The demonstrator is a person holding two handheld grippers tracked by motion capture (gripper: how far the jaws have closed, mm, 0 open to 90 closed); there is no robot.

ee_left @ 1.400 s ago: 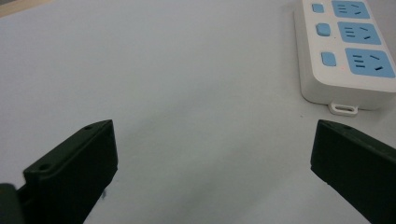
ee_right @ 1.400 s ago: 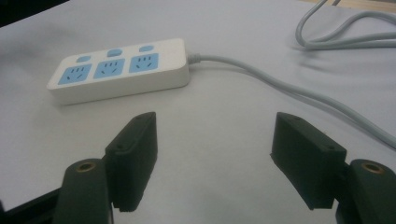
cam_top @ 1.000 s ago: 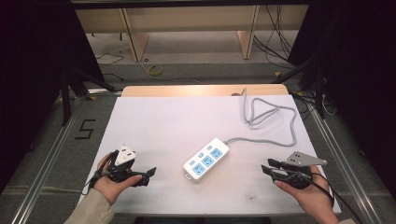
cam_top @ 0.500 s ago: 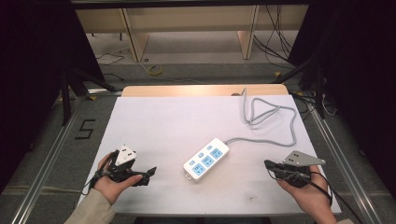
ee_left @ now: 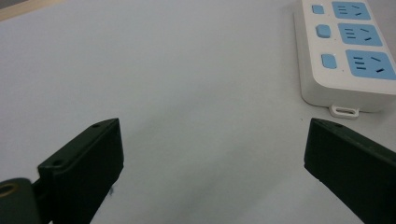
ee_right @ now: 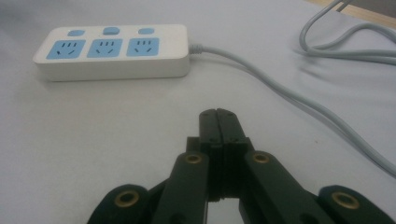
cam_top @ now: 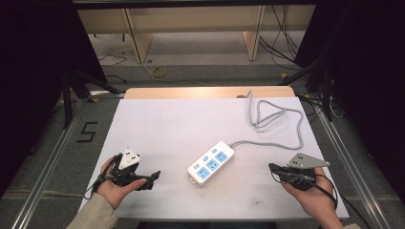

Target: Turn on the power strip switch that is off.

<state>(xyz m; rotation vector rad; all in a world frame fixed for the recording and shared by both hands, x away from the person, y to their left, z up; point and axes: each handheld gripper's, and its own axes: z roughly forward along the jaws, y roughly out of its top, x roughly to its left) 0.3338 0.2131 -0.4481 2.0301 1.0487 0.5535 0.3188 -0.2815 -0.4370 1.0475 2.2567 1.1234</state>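
A white power strip (cam_top: 211, 163) with three blue sockets lies flat near the middle front of the white table (cam_top: 176, 119). Its grey cable (cam_top: 277, 117) loops toward the back right. My left gripper (cam_top: 150, 178) rests at the front left in a hand, pointing right at the strip, open with nothing between its jaws. In the left gripper view the jaws (ee_left: 212, 140) stand wide apart and the strip (ee_left: 348, 51) lies ahead at upper right. My right gripper (cam_top: 271, 167) sits at the front right, shut and empty. Its closed tips (ee_right: 218, 113) point toward the strip (ee_right: 112, 49) and cable (ee_right: 299, 100).
A wooden strip (cam_top: 205, 92) borders the table's far edge. Metal rails (cam_top: 341, 157) run along both sides. A black mark shaped like a 5 (cam_top: 87, 131) is on the floor to the left. Shelving legs and loose cables stand beyond the table.
The right gripper's jaws have closed together on nothing. Both hands and the power strip have kept their places.
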